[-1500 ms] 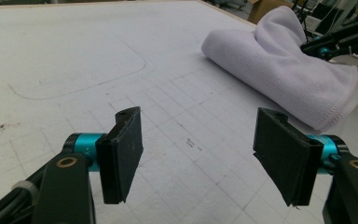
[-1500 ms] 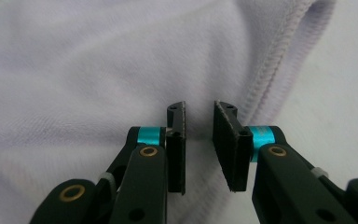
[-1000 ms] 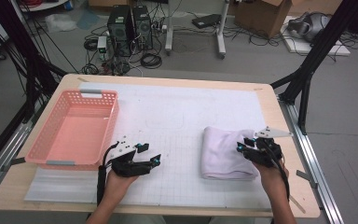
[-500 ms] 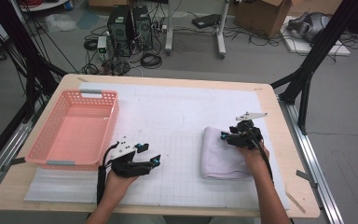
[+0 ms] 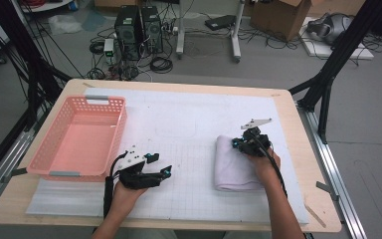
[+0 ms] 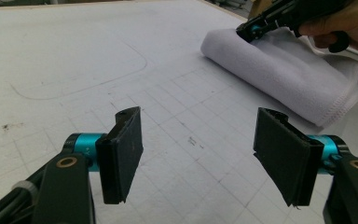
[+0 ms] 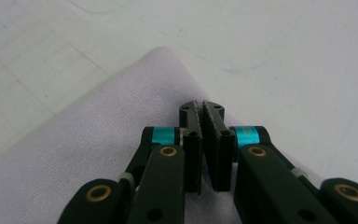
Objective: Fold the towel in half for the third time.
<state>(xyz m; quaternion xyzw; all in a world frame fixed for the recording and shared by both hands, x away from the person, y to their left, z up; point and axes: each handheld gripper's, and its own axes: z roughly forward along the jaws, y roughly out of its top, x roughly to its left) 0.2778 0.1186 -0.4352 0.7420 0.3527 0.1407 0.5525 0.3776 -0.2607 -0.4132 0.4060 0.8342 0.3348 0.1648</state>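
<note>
1. Towel [image 5: 236, 164] is lying folded on the table [image 5: 204, 107], right of centre; I am holding the right gripper [image 5: 249, 141] over its far end, jaws pressed together with no cloth visibly between them.
2. Left gripper [image 5: 163, 172] is resting near the basket [image 5: 77, 135], jaws spread wide, holding nothing.
3. Risk, as I am judging it: closed jaws may push or bunch the towel, undoing the fold.
4. I am failing to confirm whether the right tips touch the cloth.

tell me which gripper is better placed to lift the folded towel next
Right. The right gripper sits on the far end of the white towel, jaws together; the left gripper rests open, apart from it.
</note>
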